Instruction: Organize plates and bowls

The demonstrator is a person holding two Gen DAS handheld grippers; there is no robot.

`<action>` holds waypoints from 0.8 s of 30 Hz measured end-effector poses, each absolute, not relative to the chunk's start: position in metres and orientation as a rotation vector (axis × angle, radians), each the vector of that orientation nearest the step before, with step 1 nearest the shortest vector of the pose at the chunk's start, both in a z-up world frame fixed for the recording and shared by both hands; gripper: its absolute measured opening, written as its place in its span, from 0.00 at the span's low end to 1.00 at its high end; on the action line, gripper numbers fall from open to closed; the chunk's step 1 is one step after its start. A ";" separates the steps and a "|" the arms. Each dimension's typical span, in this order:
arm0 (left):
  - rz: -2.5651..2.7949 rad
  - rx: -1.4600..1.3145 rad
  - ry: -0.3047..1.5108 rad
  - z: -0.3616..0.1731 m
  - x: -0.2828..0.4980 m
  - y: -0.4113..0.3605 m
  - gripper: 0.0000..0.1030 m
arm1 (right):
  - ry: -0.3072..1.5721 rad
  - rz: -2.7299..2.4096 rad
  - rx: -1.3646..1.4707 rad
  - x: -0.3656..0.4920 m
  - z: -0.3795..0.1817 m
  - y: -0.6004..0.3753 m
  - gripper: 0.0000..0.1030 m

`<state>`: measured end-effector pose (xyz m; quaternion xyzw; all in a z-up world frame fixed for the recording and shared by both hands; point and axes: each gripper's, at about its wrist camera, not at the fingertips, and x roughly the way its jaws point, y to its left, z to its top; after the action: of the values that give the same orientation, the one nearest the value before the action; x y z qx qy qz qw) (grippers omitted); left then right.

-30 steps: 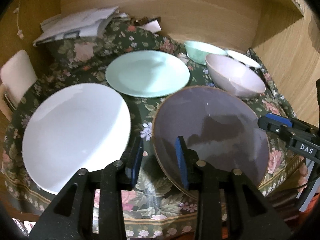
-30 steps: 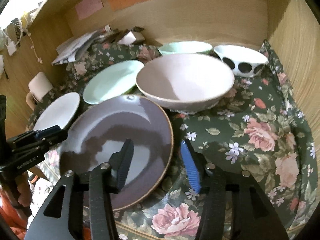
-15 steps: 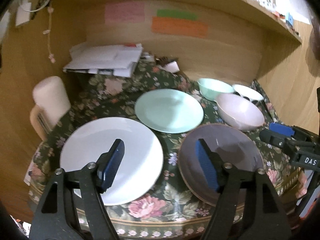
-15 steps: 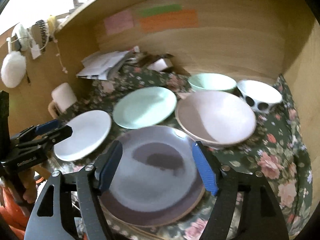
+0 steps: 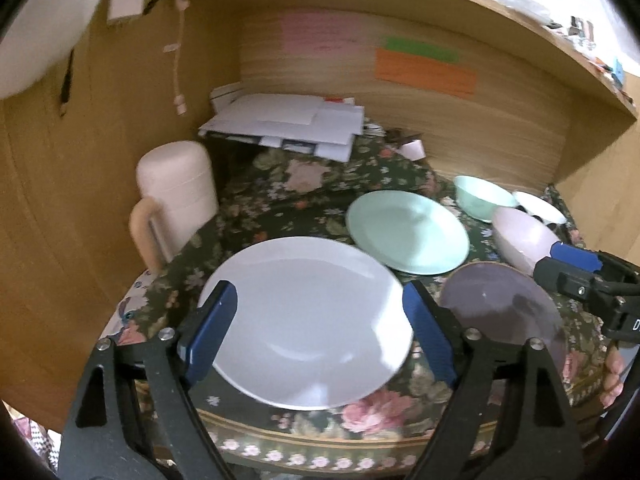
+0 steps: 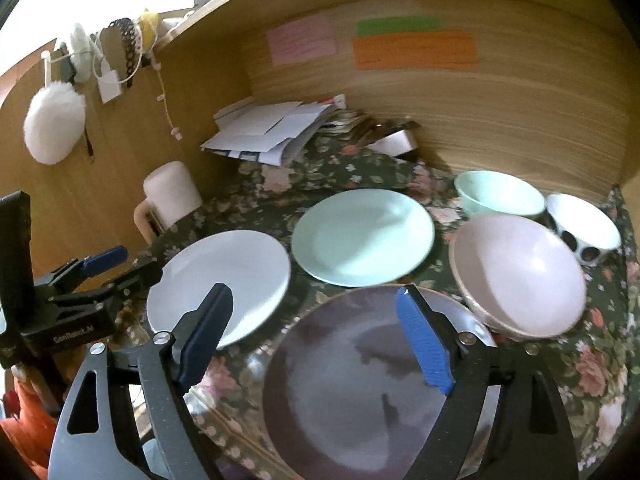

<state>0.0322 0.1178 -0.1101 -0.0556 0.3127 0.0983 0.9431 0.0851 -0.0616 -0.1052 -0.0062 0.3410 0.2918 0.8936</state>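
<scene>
We have drawn both grippers back and up from the purple plate (image 6: 360,384), so it now lies flat on the flowered bench (image 6: 600,360) with nothing on it, and more of the shelf nook shows around it than a second ago. A second ago both pairs of jaws stood narrow at that plate's near rim; they have just been opening, and now each pair is spread wide with nothing between the pads. The left gripper (image 5: 320,332) hangs above the white plate (image 5: 304,332), which lies just left of the purple plate, and frames it without touching it. The right gripper (image 6: 316,336) hangs above the purple plate itself, likewise clear of it. We judge that the purple plate has been set down and let go, so that step looks finished and the next piece is open to us. Just behind the purple plate and to its left lies the mint plate (image 6: 362,236), while the pink bowl (image 6: 520,276) sits just to its right. Beyond the pink bowl stand the mint bowl (image 6: 498,194) and the spotted white bowl (image 6: 582,228). No dish is stacked on another yet, so we judge most of the sorting remains.
</scene>
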 end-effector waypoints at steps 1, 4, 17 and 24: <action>0.207 -0.114 0.640 -0.111 0.032 0.121 0.83 | 0.711 0.610 -0.016 0.087 -0.106 -0.058 0.80; 0.231 -0.118 0.655 -0.117 0.031 0.133 0.83 | 0.731 0.628 -0.029 0.093 -0.112 -0.043 0.80; 0.296 -0.180 0.745 -0.155 0.031 0.175 0.83 | 0.845 0.664 -0.112 0.119 -0.143 0.002 0.80; 0.315 -0.217 0.777 -0.173 0.031 0.191 0.83 | 0.914 0.681 -0.148 0.136 -0.161 0.020 0.80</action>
<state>0.0307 0.1913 -0.1729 -0.1053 0.3765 0.1528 0.9076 0.1364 0.0204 -0.1605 -0.0700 0.4324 0.3221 0.8393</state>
